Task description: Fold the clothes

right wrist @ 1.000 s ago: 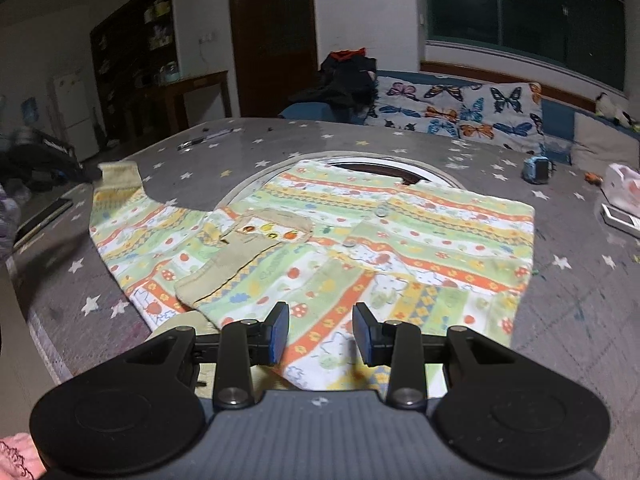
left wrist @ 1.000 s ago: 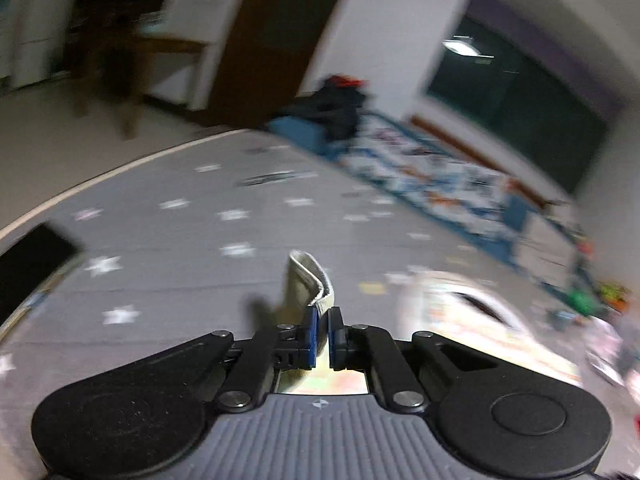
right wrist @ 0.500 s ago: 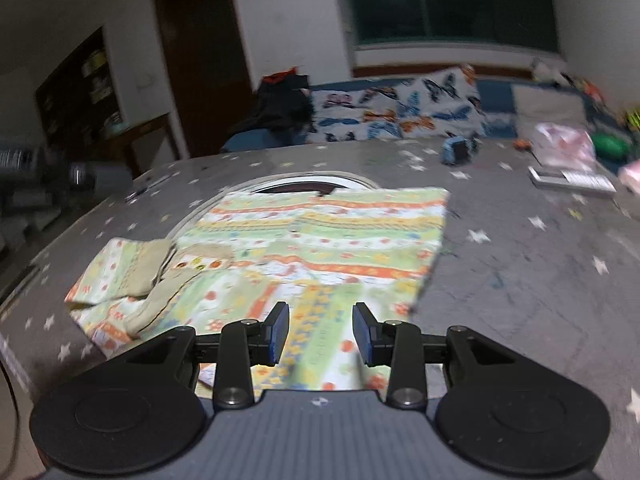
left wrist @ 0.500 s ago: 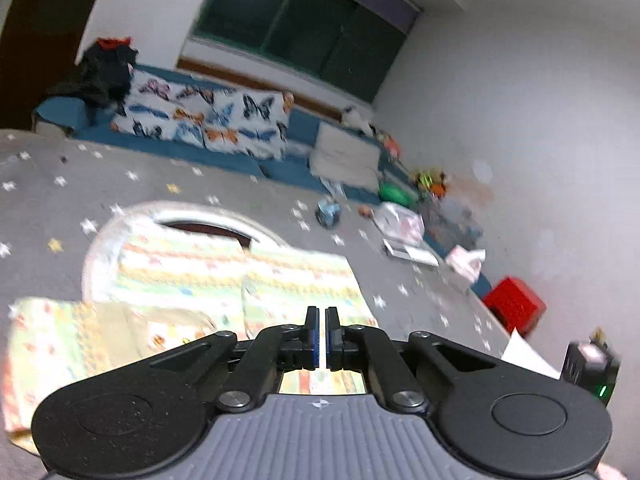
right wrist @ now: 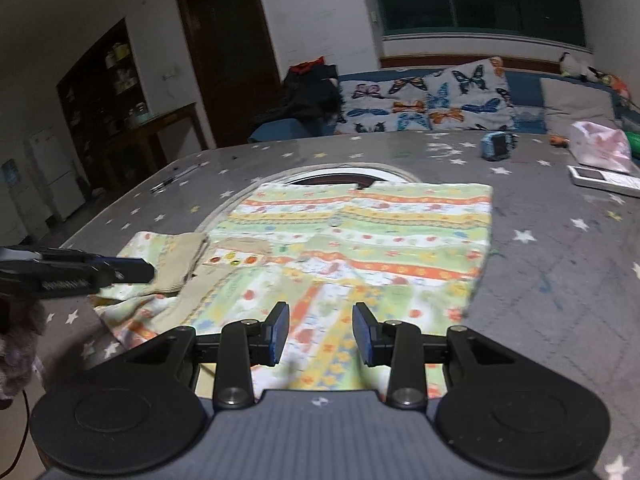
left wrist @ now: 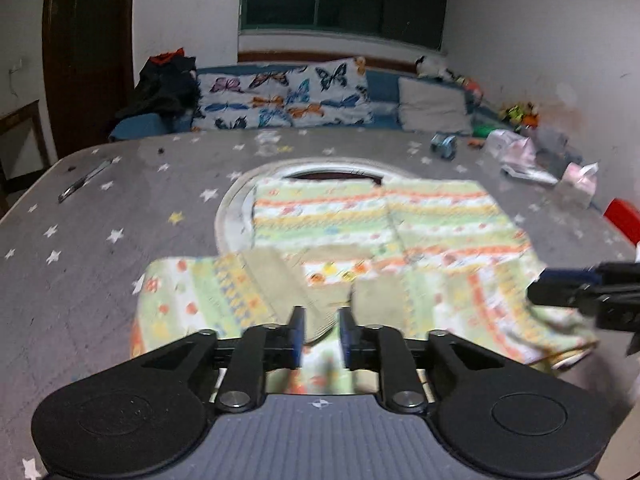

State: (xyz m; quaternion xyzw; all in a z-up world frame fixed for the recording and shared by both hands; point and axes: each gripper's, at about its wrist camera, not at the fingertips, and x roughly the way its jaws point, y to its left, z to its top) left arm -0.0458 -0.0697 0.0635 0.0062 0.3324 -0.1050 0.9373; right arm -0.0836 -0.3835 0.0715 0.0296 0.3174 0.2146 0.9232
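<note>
Hiding the near hem behind our left gripper (left wrist: pixel 322 336), whose jaws are opening over the folded-in sleeve, and our empty, part-open right gripper (right wrist: pixel 320 334), the striped, motif-printed shirt (right wrist: pixel 360 240) lies mid-table (right wrist: pixel 560 280), its far edge toward the sofa (right wrist: pixel 432 104), blurred in the left view.

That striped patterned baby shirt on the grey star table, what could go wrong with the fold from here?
1. The beige-cuffed sleeve lies bunched on the striped patterned baby shirt; as the left gripper opens above it, it may slide back off.
2. The shirt's near hem hangs over the edge of the grey star table; the right gripper, open above it, could drag it down.
</note>
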